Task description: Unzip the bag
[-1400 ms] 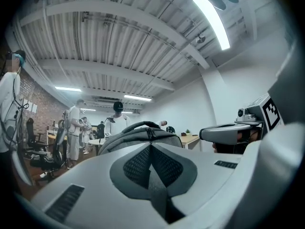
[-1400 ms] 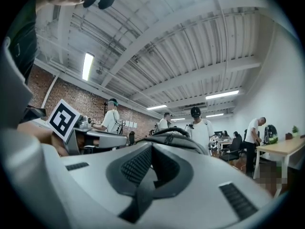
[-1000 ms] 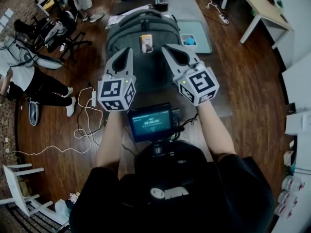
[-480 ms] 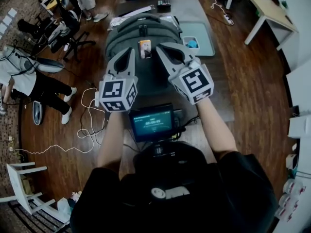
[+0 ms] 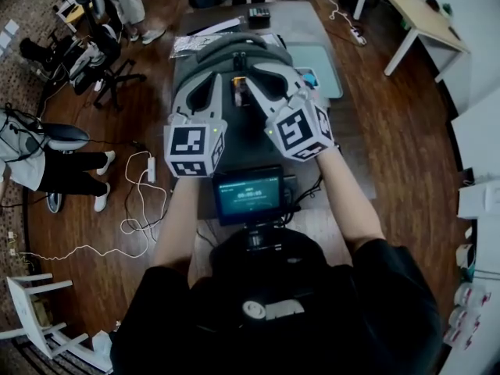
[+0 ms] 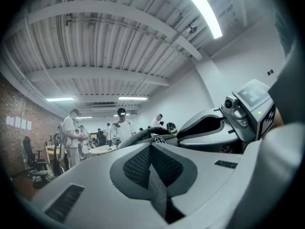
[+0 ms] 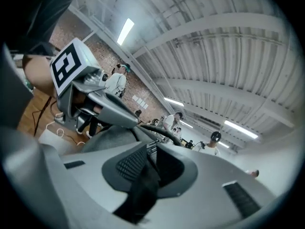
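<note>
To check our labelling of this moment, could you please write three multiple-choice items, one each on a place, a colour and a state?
1. Where does the backpack lie? A on the table; B on a sofa; C on a bed.
2. What colour is the backpack? A red; B grey; C yellow.
3. How do the jaws of the left tool stand? A wide apart; B out of view; C together.
Answers: 1 A, the head view shows it resting on the tabletop. 2 B, its fabric is grey all over. 3 C, the pads meet in the left gripper view.
</note>
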Tool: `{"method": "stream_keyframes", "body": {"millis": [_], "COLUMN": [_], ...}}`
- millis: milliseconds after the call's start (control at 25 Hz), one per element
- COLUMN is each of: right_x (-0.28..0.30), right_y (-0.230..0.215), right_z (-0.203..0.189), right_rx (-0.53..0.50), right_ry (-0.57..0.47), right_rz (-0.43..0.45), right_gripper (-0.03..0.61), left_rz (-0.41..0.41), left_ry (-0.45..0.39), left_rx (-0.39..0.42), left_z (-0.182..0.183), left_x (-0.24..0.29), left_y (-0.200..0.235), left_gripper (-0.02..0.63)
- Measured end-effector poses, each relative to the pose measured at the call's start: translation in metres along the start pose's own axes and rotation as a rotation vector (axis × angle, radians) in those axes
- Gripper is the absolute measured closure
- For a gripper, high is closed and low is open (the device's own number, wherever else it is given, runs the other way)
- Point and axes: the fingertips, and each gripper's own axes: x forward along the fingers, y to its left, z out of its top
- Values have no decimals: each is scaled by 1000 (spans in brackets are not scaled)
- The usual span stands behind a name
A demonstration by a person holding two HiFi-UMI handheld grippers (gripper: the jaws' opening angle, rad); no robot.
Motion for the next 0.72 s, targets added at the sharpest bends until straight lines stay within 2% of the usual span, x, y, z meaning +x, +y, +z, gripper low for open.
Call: {"method": "stream_keyframes", "body": {"millis": [80,160,200,240,400,520,720], "right_x": [4,23,32,37,51,65,62], "right_y": [-4,-8,-9,-10,-12,-10,-17], "right_z": [-3,-5,-6,-7,-9,-15,-16], "right_rx": [-59,-108,-130,-153,-251,-326,-381], "right_ry": [25,55,67,77,107,136,155], "right_rz": [-16,-21,-22,-23,-18,-6,-42], "right_gripper": [480,433,412,388,374,377,386], "left_rz": [-25,-44,-48,-47,-18,-29,-47], "left_ry": [11,35,50,66,117,151,174], "left_rx": [65,106,125,152,312,347,402], "left_z": [-1,-4,-7,-9,-18,-25,-26], "left_x": [5,15,19,23,33,40,44], "left_y": [-3,7,13,17,32,42,41], "left_gripper": [610,578,514,489,486,486,491]}}
